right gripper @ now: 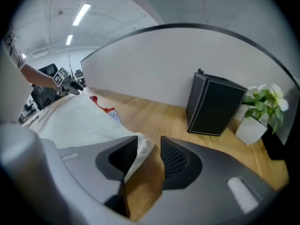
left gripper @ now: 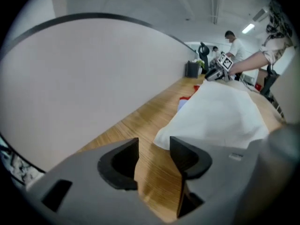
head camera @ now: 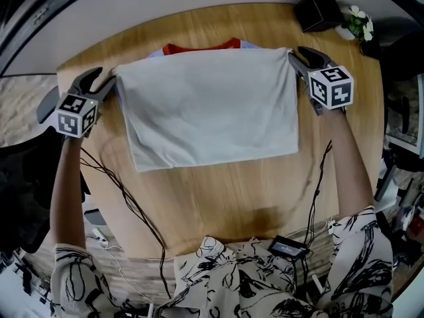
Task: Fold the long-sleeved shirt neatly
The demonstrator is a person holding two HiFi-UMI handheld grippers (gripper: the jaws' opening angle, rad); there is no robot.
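A white long-sleeved shirt [head camera: 209,105] lies folded into a rectangle on the wooden table [head camera: 218,197], with its red neckline [head camera: 199,47] showing at the far edge. My left gripper [head camera: 106,85] is at the shirt's far left corner. In the left gripper view its jaws [left gripper: 153,146] stand apart over bare wood, and the shirt corner [left gripper: 164,137] lies just off the right jaw's tip. My right gripper [head camera: 293,57] is at the far right corner. There the cloth corner [right gripper: 143,149] lies between the parted jaws [right gripper: 149,142], against the left one only.
A black box [head camera: 318,10] and a small potted plant [head camera: 356,24] stand at the table's far right, close to my right gripper. Black cables [head camera: 132,204] run across the near left. A small device [head camera: 287,247] sits at the front edge. A curved white wall [left gripper: 93,78] borders the far side.
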